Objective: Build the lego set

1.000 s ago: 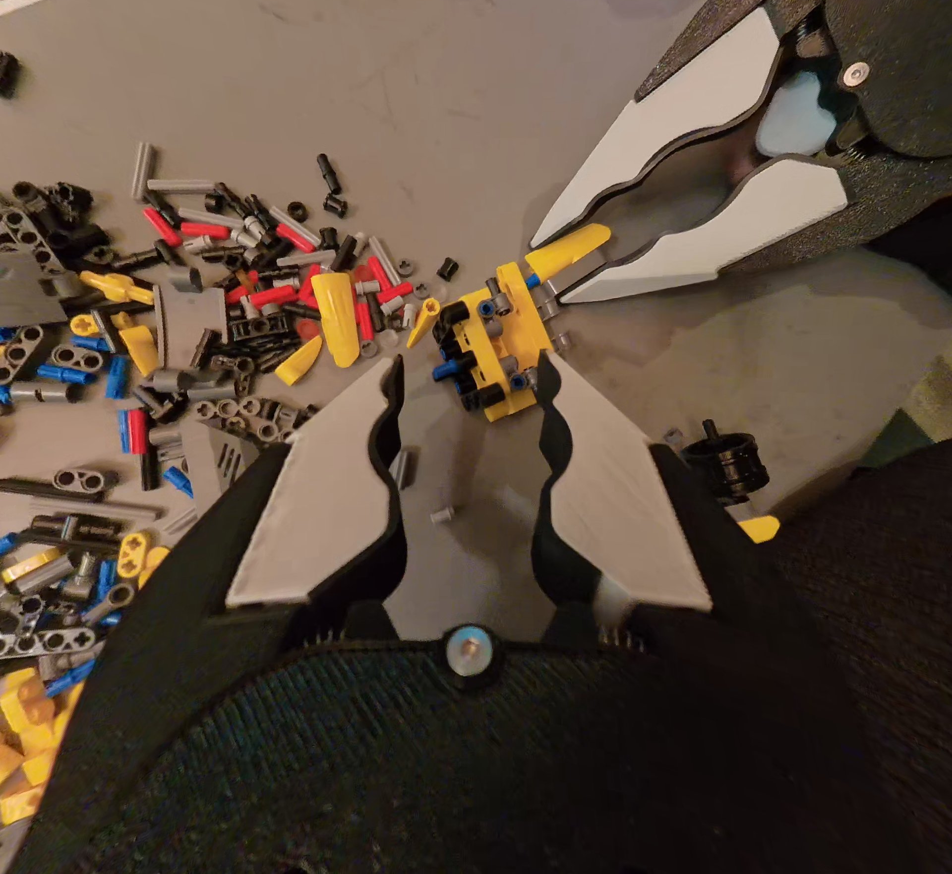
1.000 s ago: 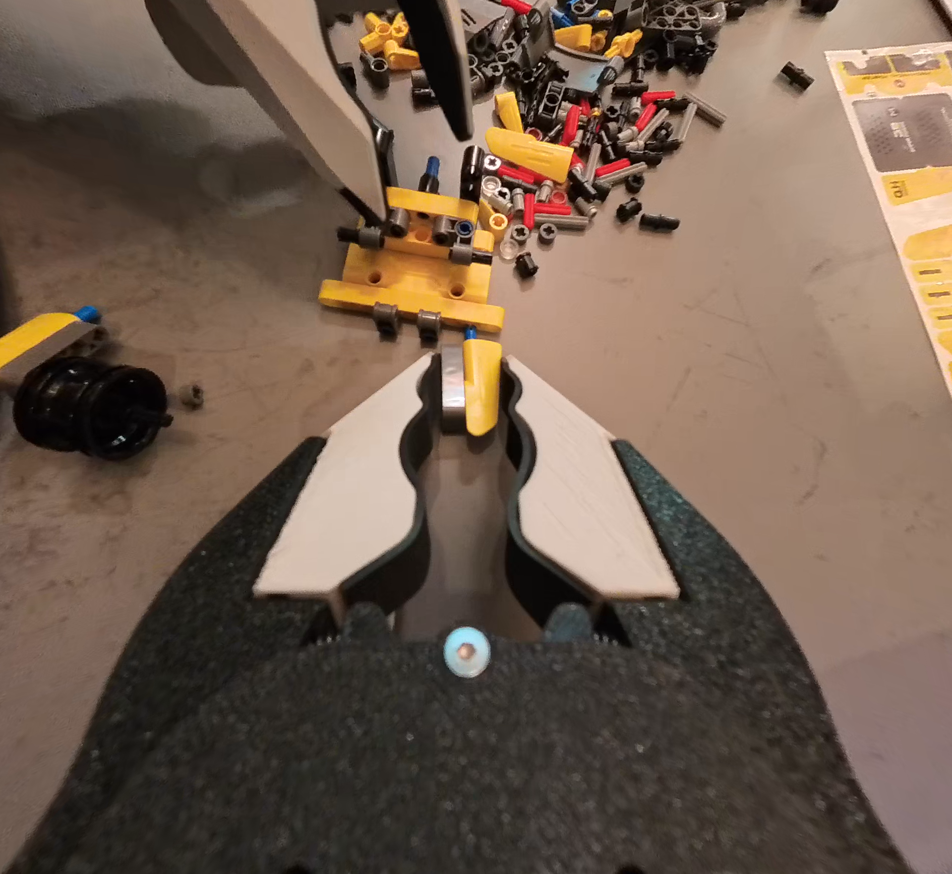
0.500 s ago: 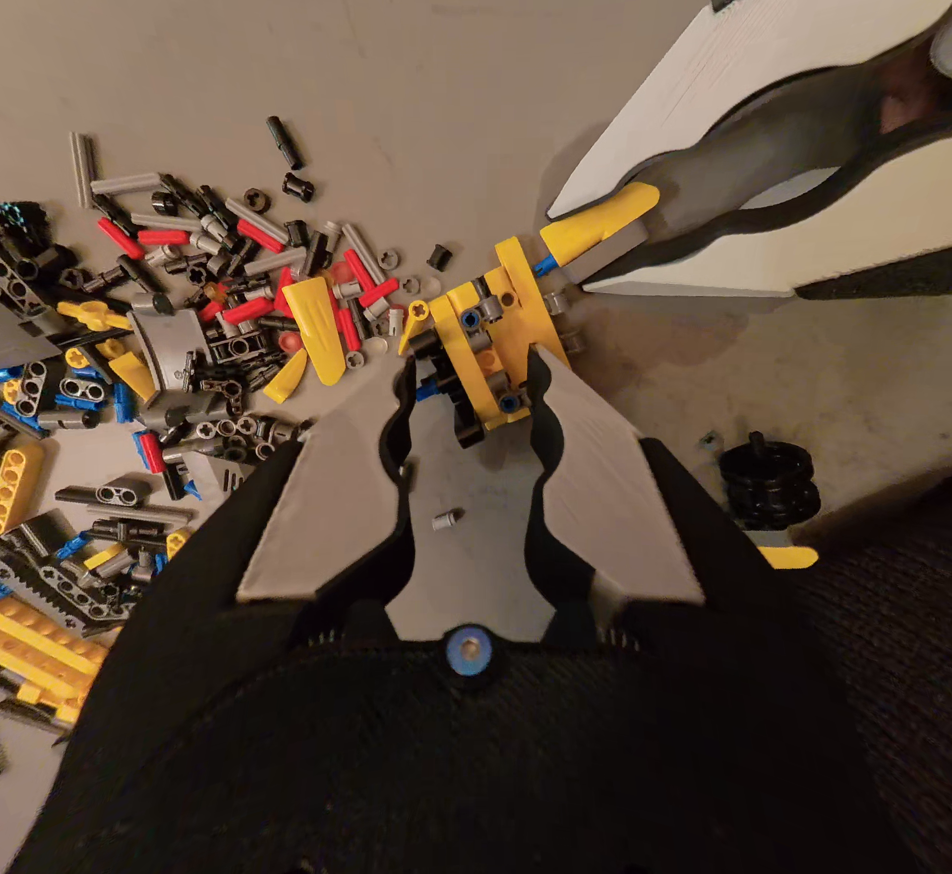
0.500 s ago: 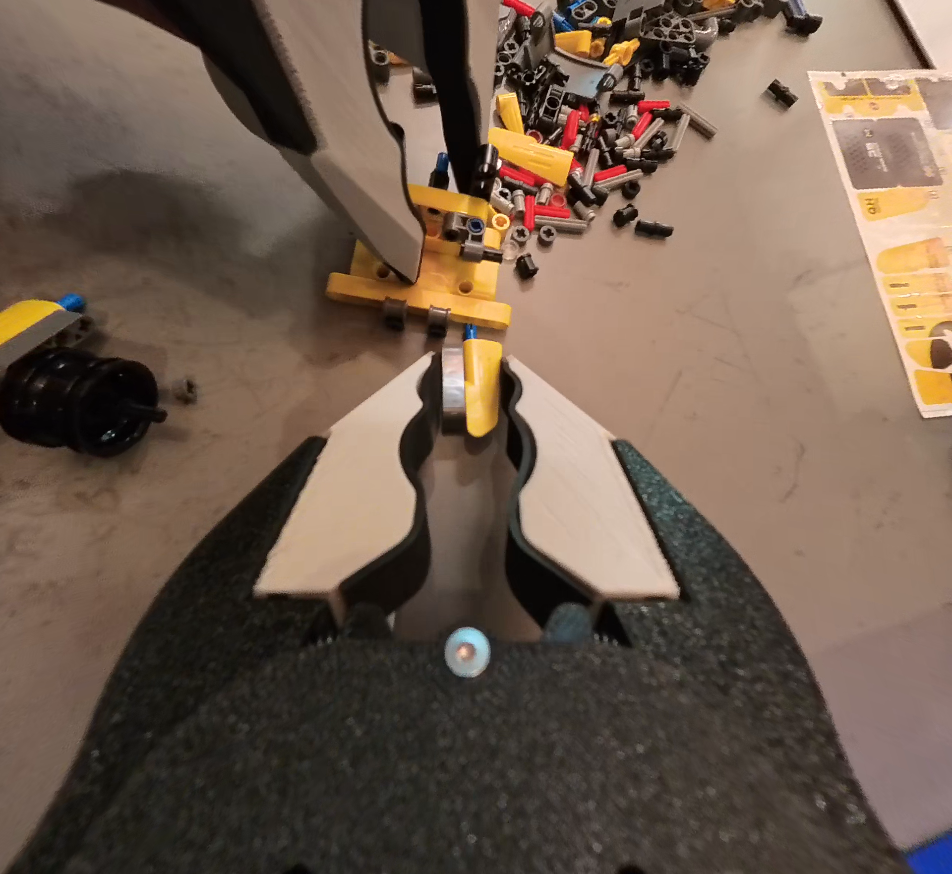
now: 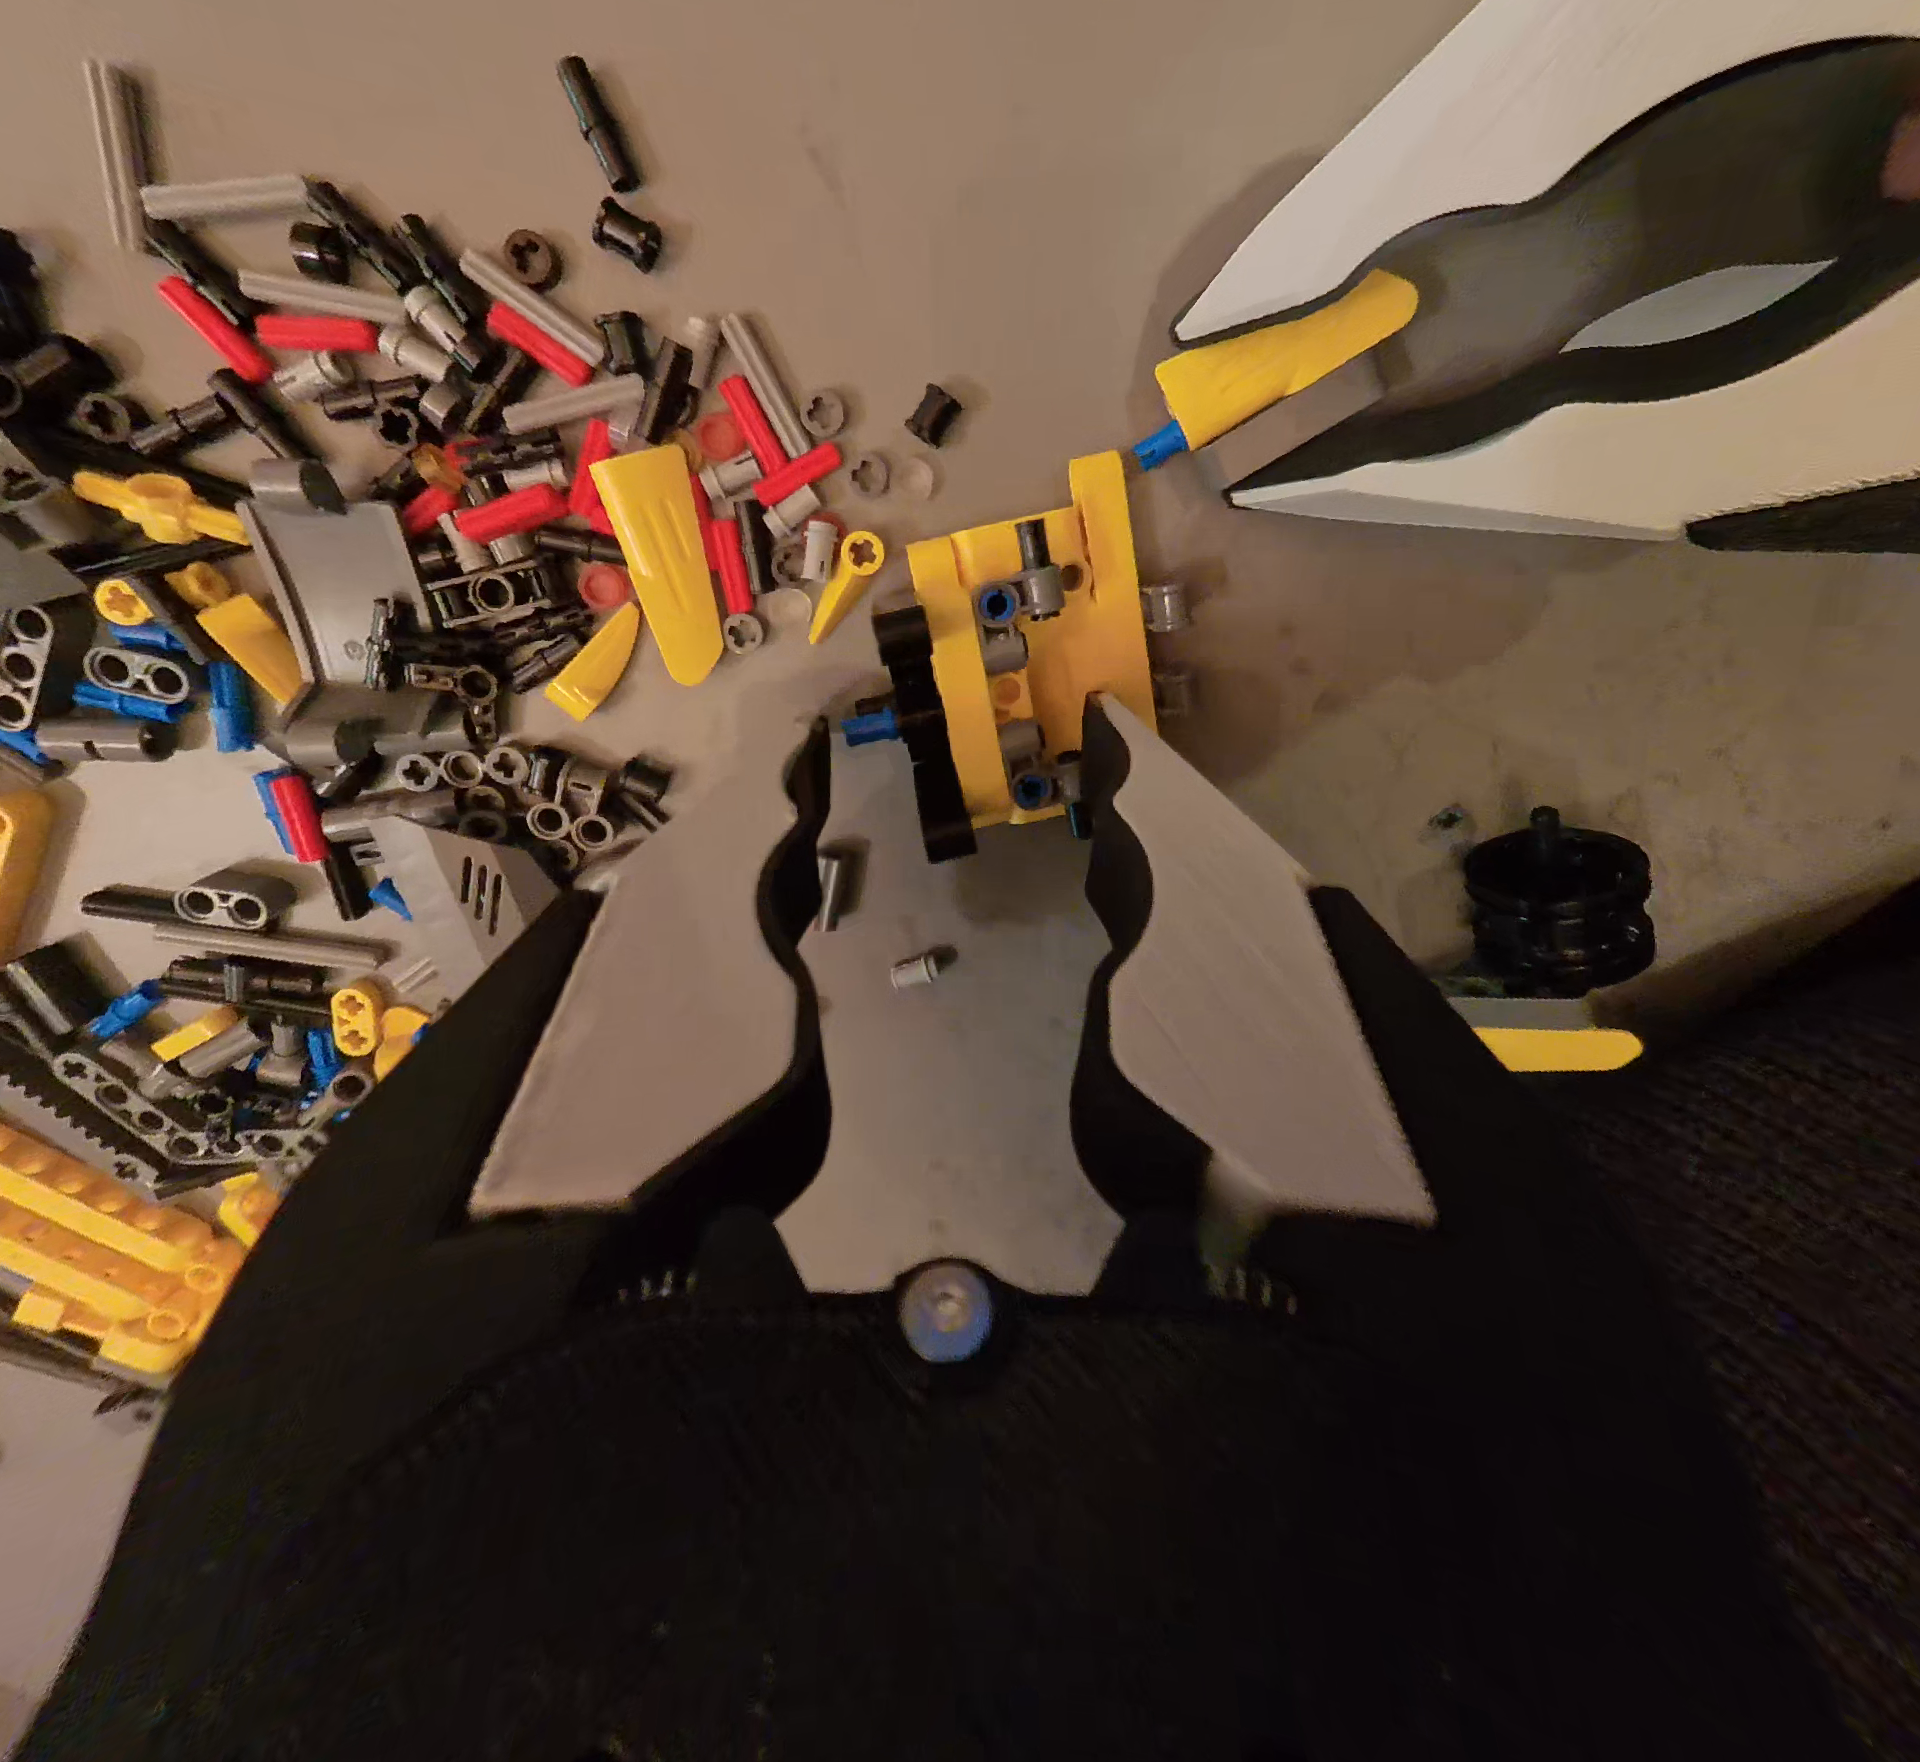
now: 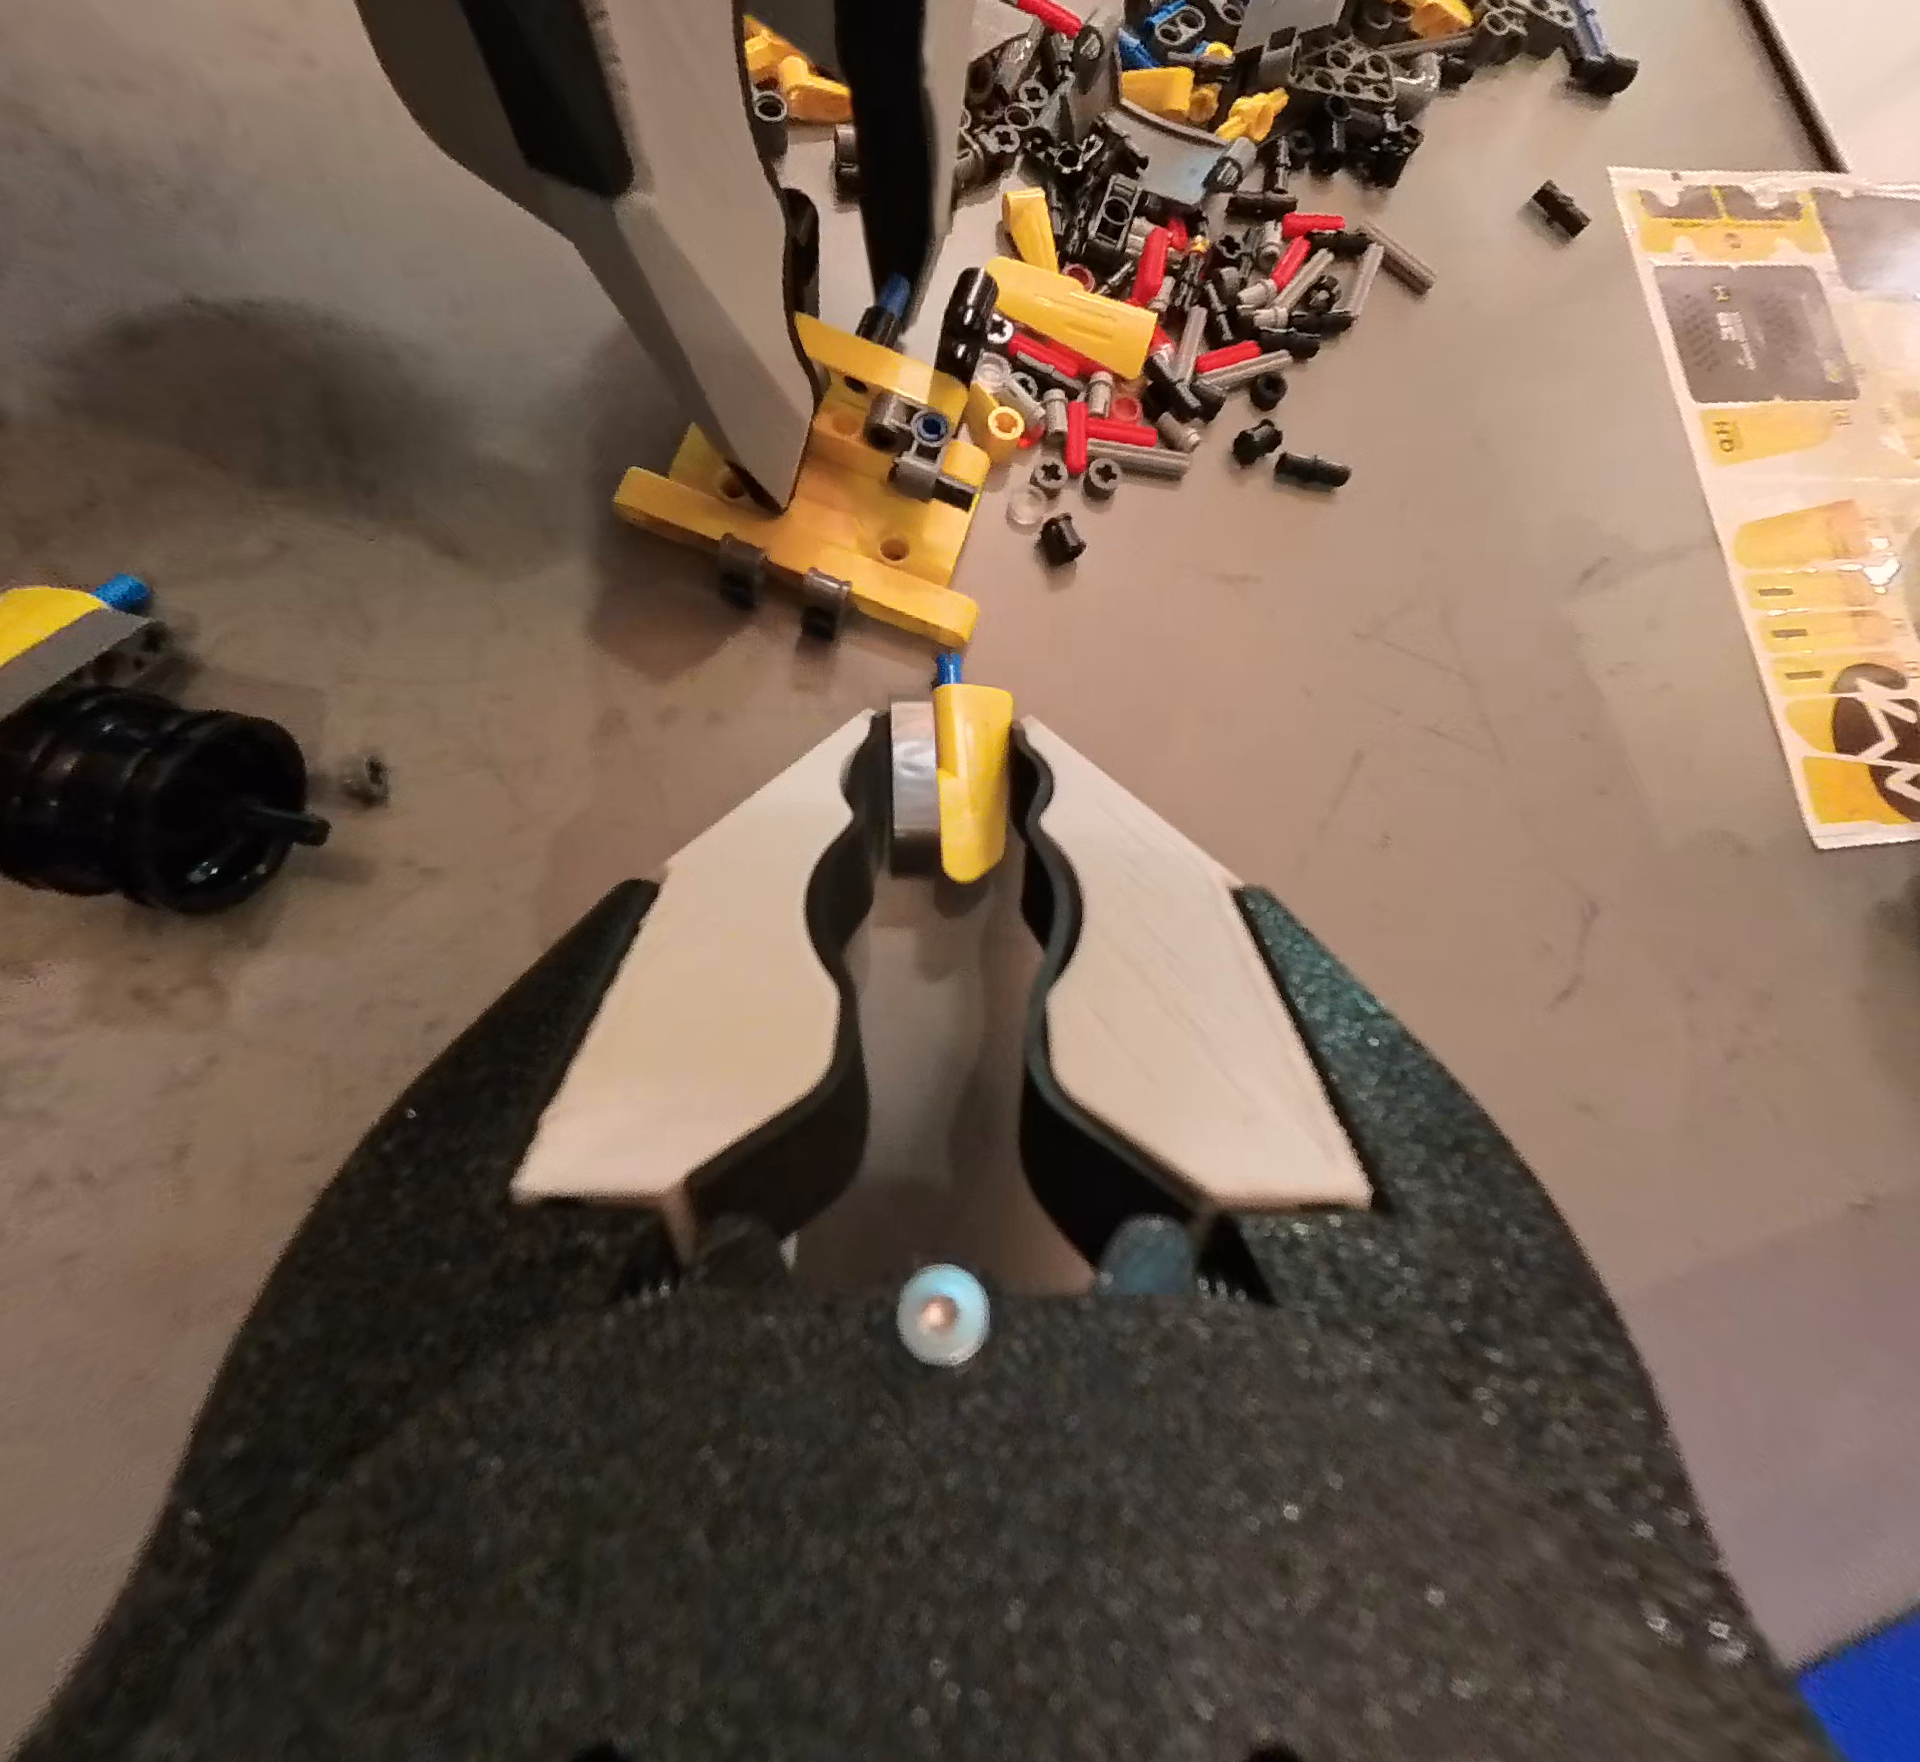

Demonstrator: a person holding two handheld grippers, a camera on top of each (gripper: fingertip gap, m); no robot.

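Yellow wedge piece (image 6: 968, 777) clamped in right gripper (image 6: 951, 756), blue pin facing yellow assembly (image 5: 1023, 663).
Left gripper (image 5: 961, 736) jaws apart, one finger pressing assembly; steadying it seems wise.

The table (image 6: 1403, 725) is a matt grey surface, scuffed and blotched with dull stains near the yellow assembly (image 5: 1039, 663). That assembly is smooth, glossy plastic, as are the loose pieces (image 5: 468, 507) piled beside it. The yellow wedge piece (image 6: 971, 777), just short of the assembly's edge, has the same glossy plastic sheen. The right gripper (image 6: 951, 756) has matt pale fingers (image 6: 1164, 1016) with fine ridged layer lines and a rough, speckled black body. The black wheel hub (image 6: 145, 803), well apart from the assembly, is shiny plastic. The sheet (image 6: 1787, 486) beyond the pile looks like glossy paper.
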